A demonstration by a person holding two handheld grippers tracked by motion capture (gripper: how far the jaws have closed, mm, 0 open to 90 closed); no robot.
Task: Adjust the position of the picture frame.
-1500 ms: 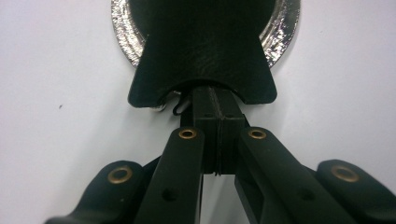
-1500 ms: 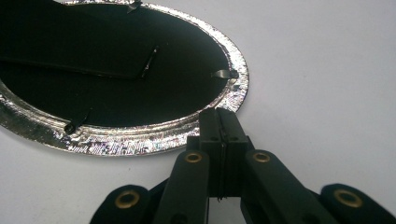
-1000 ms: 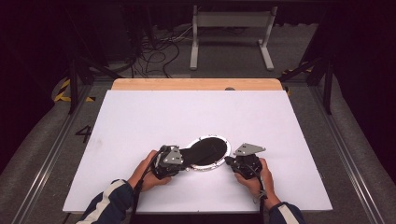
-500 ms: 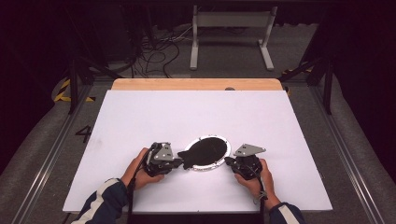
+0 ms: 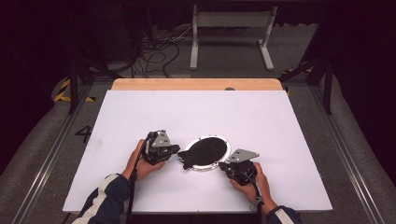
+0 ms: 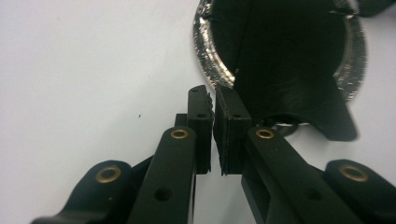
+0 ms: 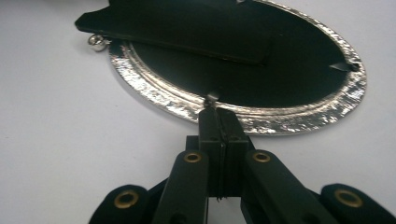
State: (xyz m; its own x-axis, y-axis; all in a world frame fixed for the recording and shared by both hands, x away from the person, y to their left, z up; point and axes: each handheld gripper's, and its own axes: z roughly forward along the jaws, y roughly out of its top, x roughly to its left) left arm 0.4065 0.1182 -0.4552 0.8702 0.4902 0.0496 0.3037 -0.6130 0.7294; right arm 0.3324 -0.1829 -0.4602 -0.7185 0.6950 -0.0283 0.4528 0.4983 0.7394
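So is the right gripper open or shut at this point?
Shut. In its own view the right gripper has its jaws pressed together, pinching a small silver tab at the near edge of the silver-rimmed black disc.

One legible marking noted: a dark numeral "4" (image 5: pixel 84 134) on the grey floor (image 5: pixel 42 154), left of the white table (image 5: pixel 140 107). No other readable text.

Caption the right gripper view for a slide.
Right gripper, jaws shut on a small tab at the silver rim of a round black-centred disc lying on the white table.
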